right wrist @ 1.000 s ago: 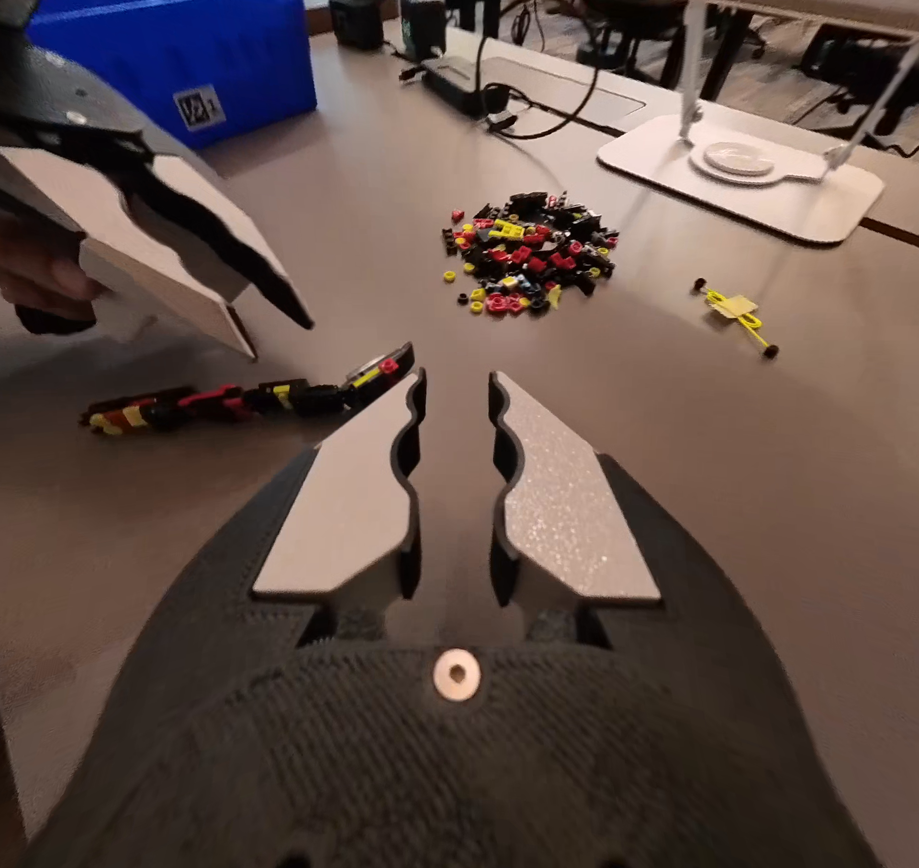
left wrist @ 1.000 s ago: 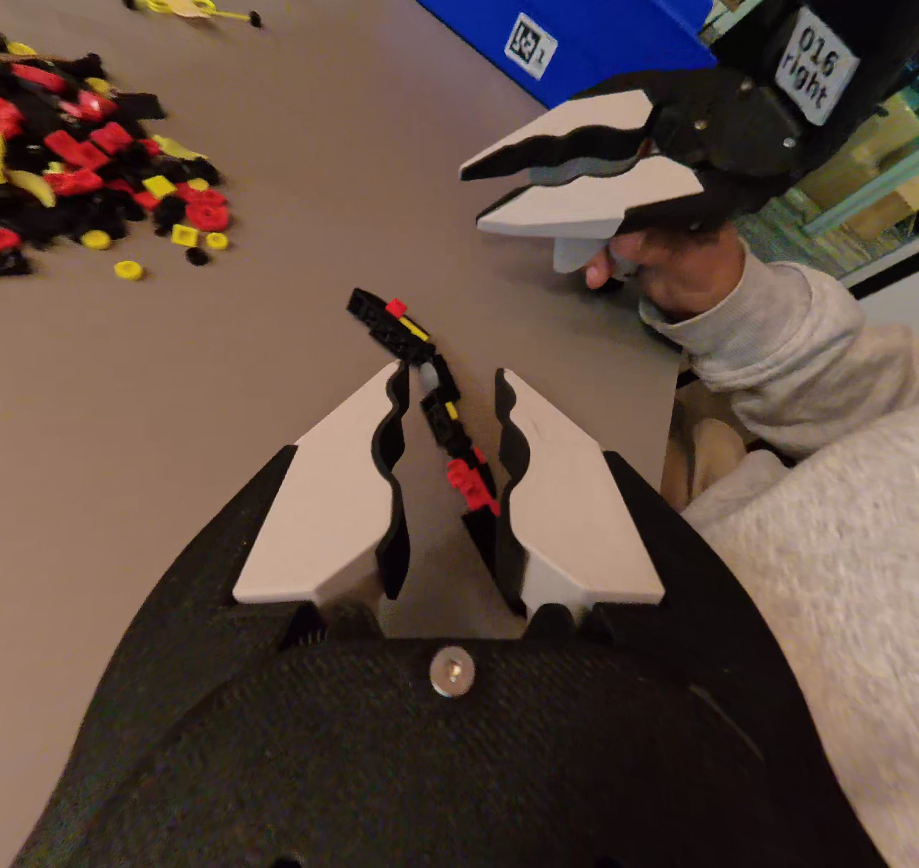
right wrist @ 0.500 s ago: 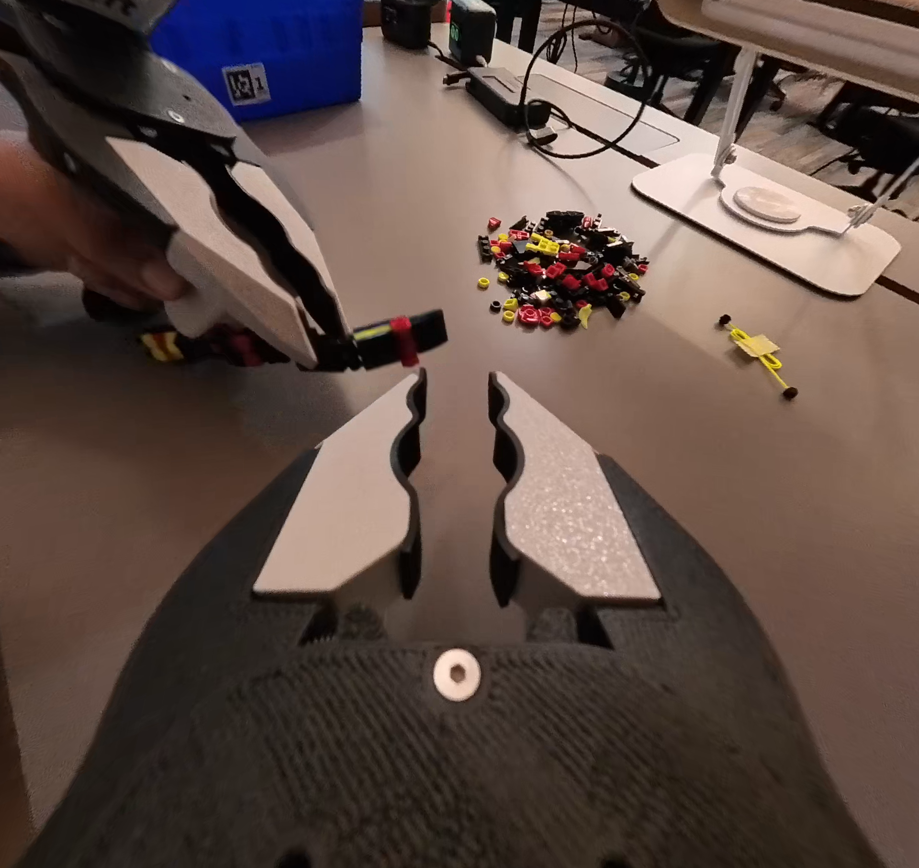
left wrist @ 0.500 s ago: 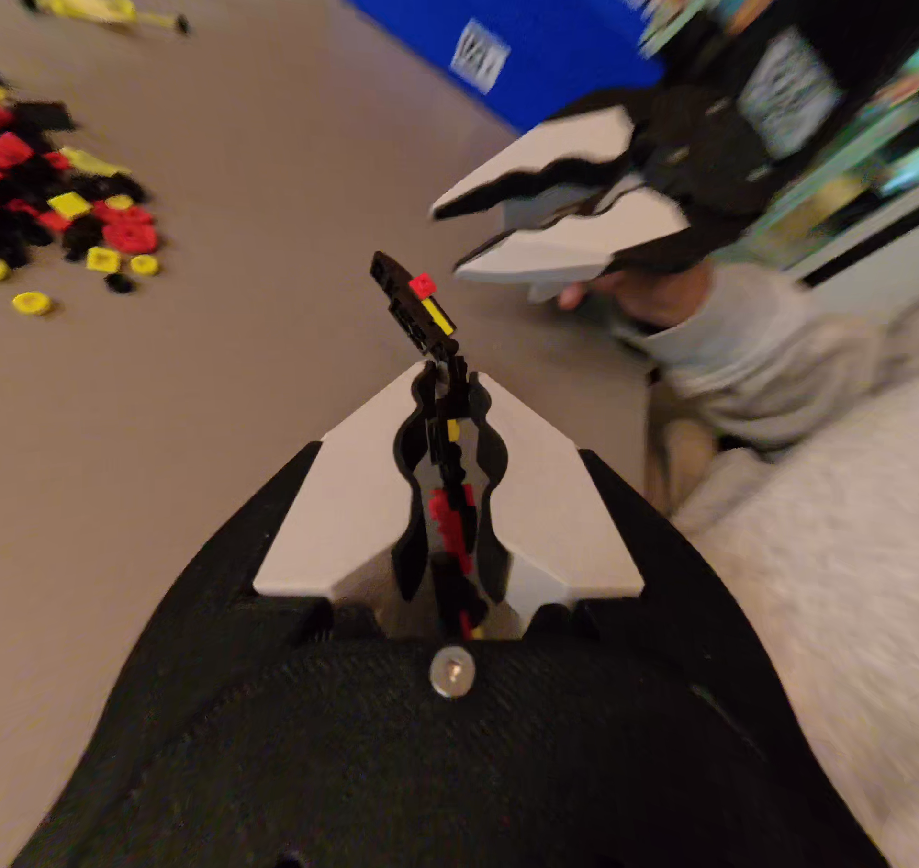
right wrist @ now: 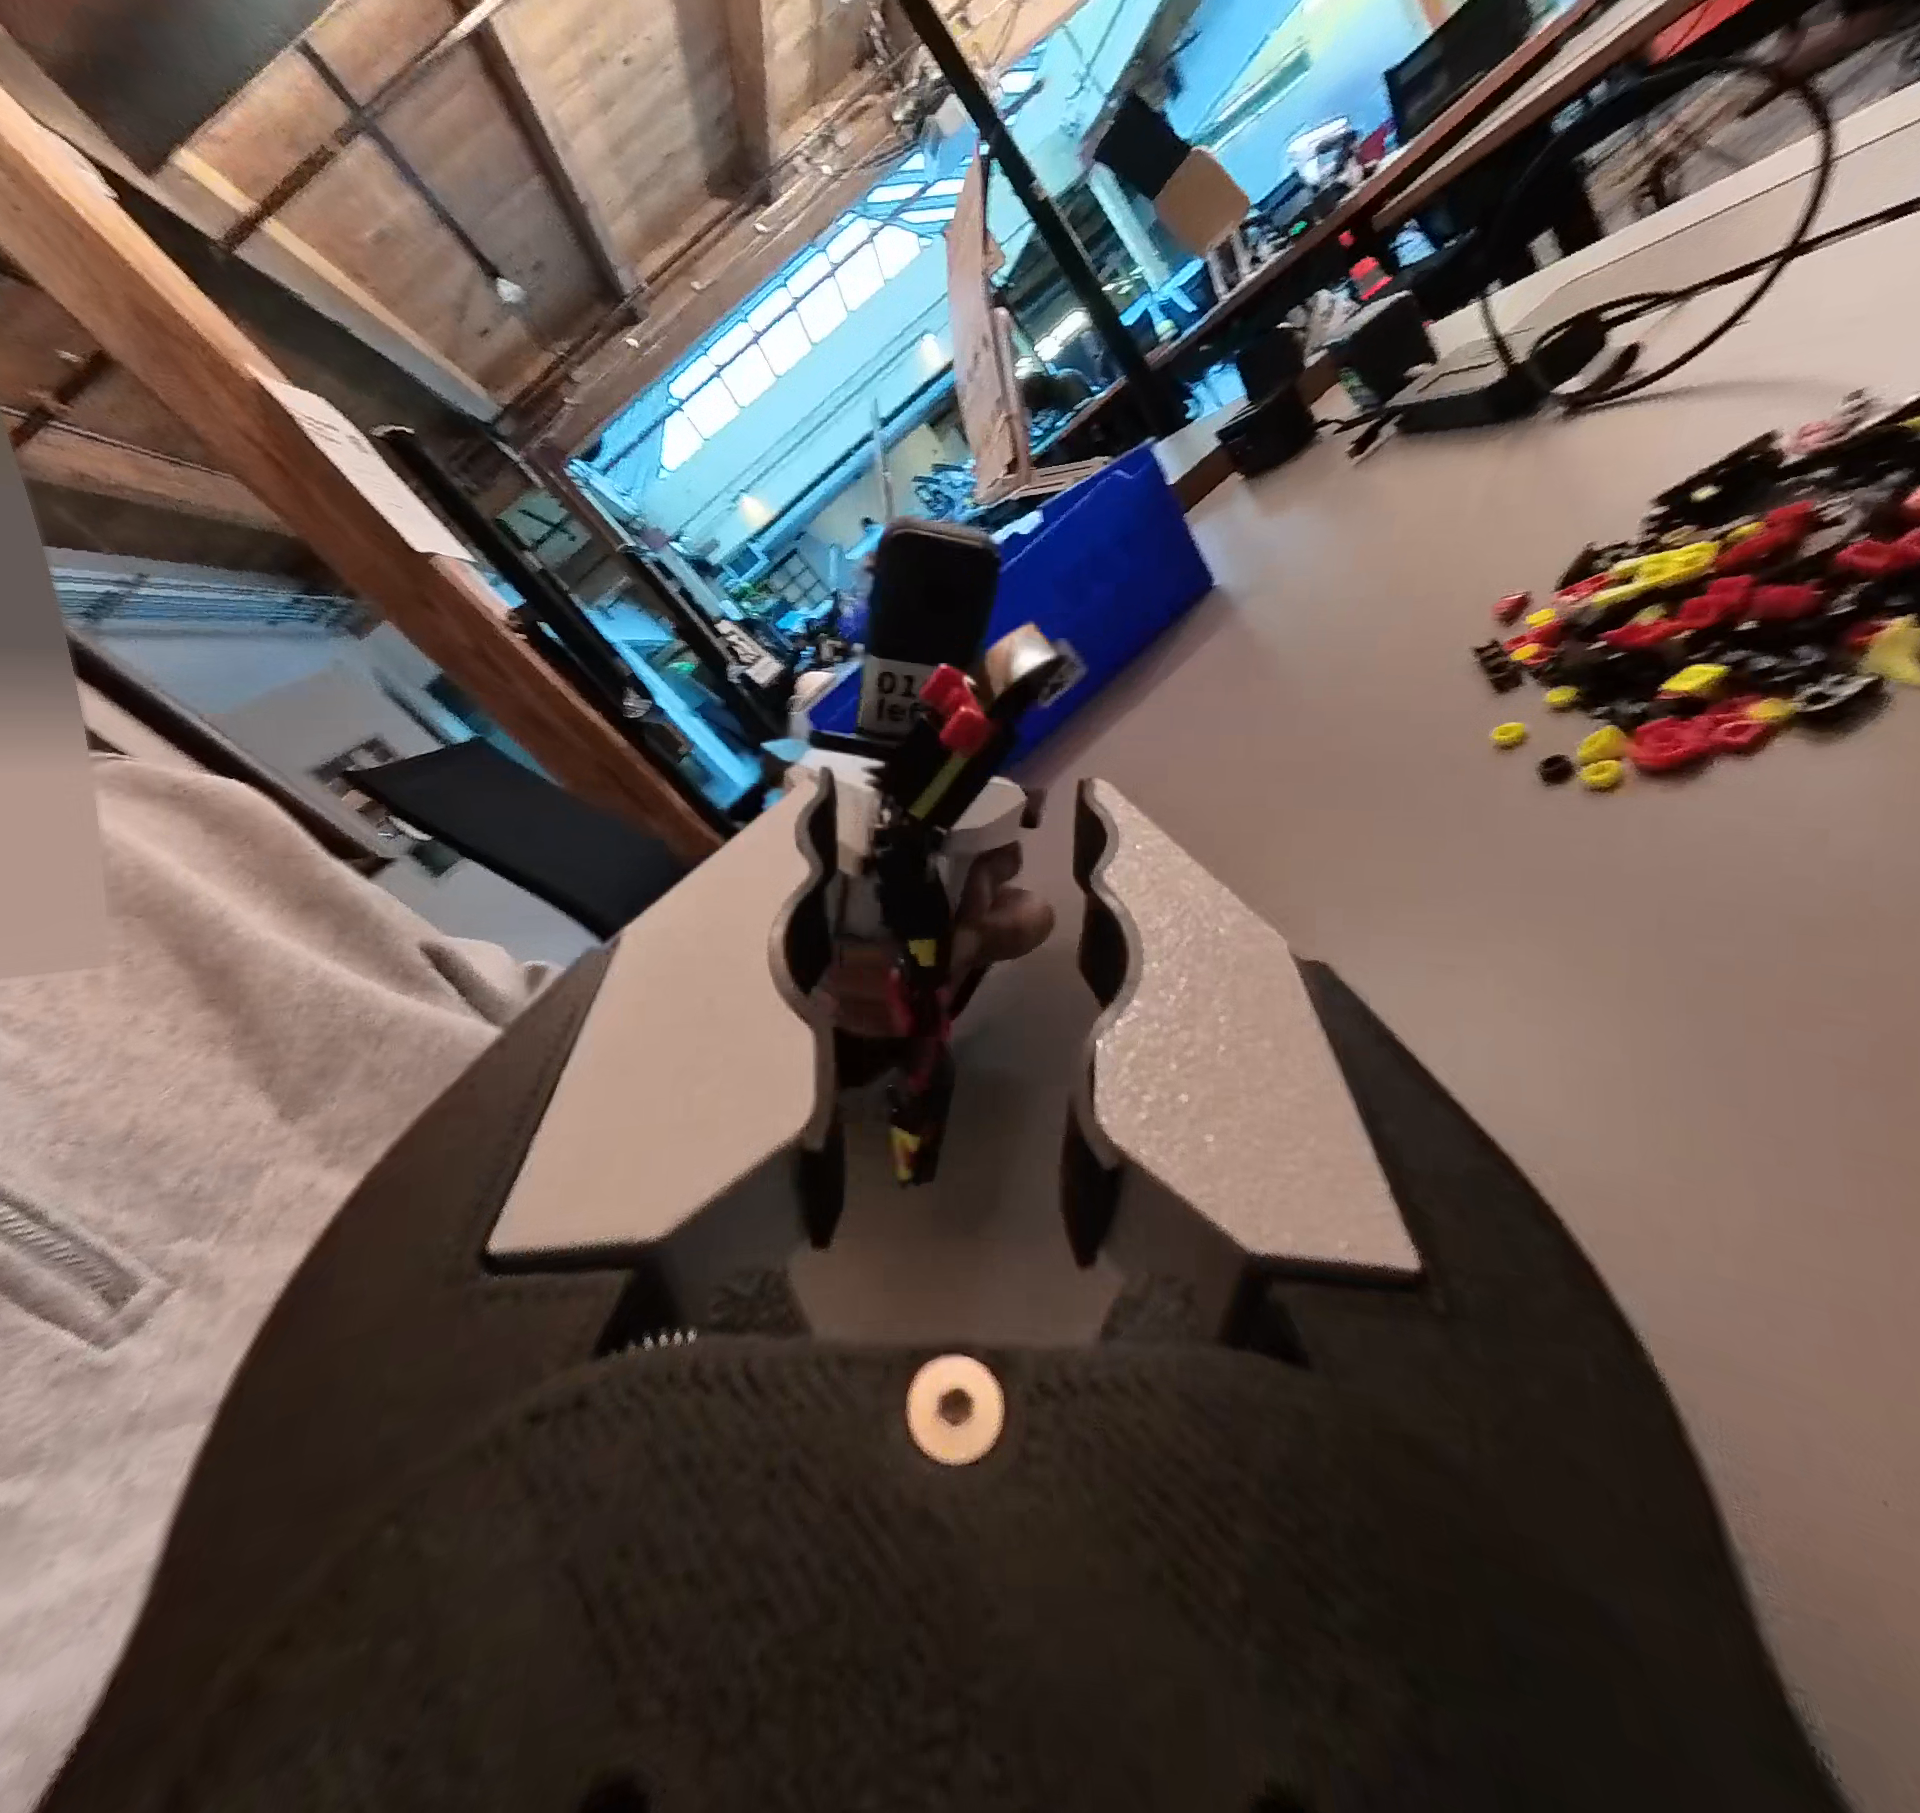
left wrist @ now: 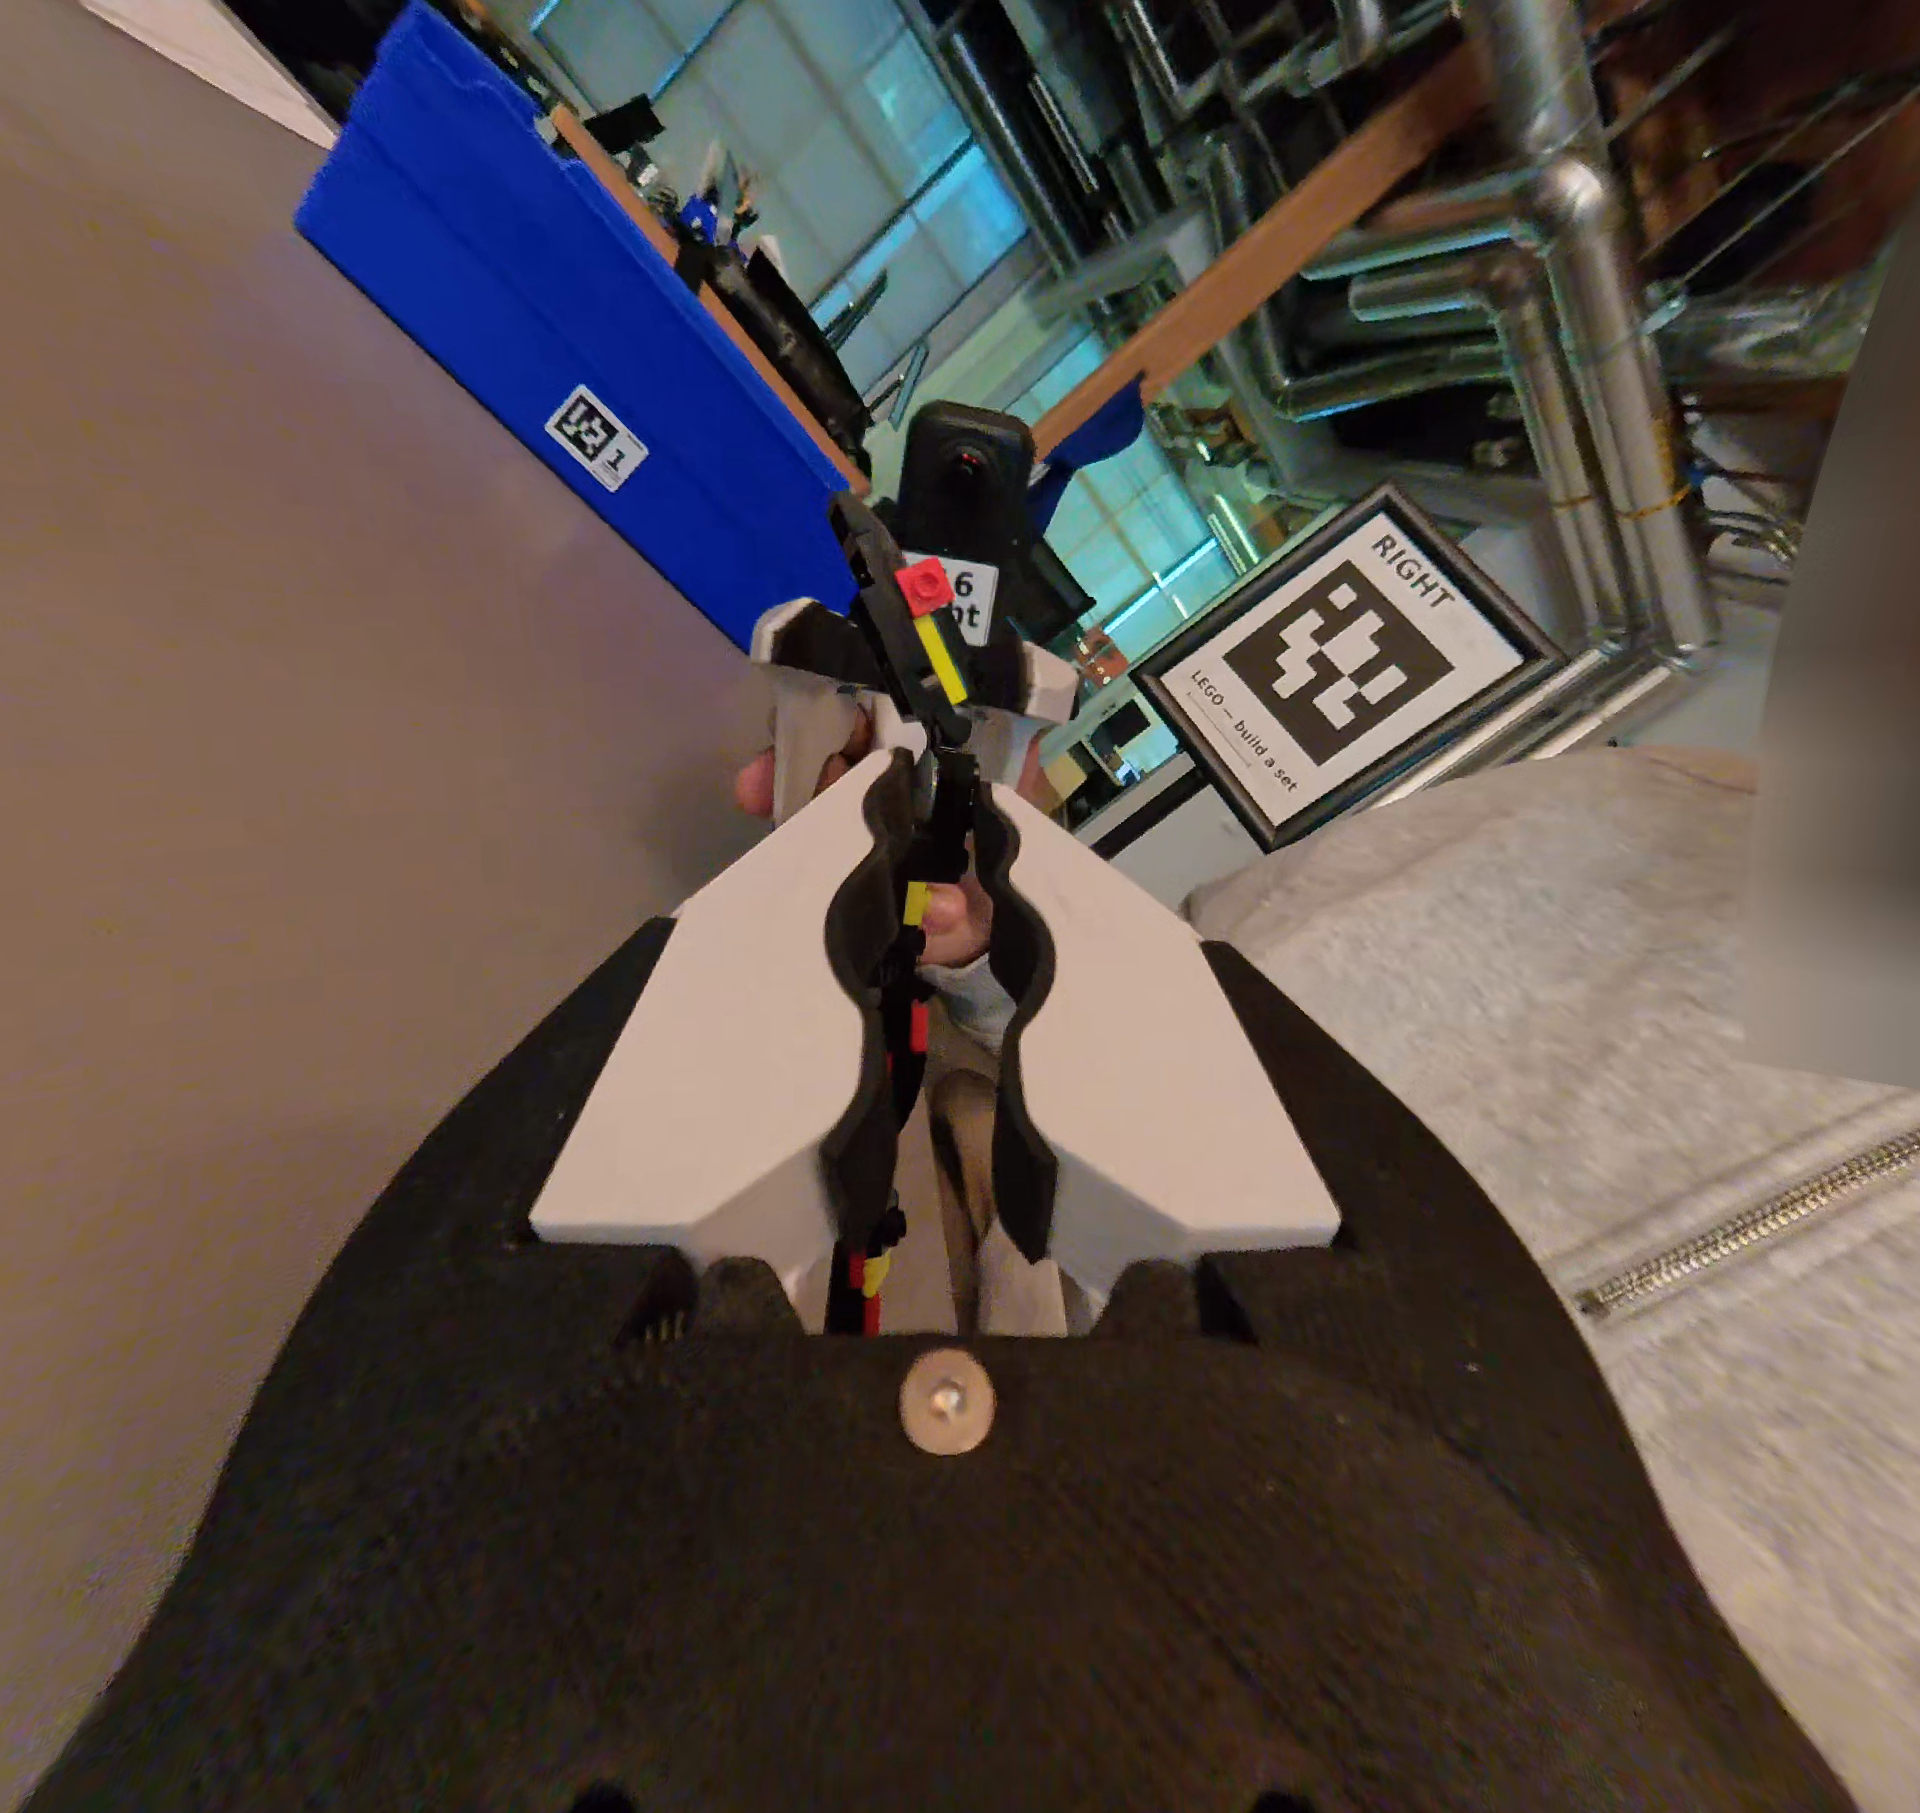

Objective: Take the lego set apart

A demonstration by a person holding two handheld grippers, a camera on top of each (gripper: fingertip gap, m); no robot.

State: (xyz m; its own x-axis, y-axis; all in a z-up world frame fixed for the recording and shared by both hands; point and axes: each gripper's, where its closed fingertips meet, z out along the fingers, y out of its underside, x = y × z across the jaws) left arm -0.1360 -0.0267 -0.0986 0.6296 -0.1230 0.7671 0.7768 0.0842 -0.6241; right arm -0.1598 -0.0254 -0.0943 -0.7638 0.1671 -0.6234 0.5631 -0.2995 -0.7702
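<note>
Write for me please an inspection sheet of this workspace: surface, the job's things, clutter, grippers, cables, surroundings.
Surface: grey-brown table, mostly bare.
Job's things: long black, red and yellow lego strip held in the air; pile of loose lego pieces on the table.
Clutter: blue bin at the table's far side; framed marker sign beyond the table edge.
Grippers: left gripper shut on the strip; right gripper open, its fingers on either side of the strip, not yet closed.
Cables: black cables and a black box behind the pile.
Surroundings: workshop with wooden beams, metal pipes, windows; person's grey sweater close by.
</note>
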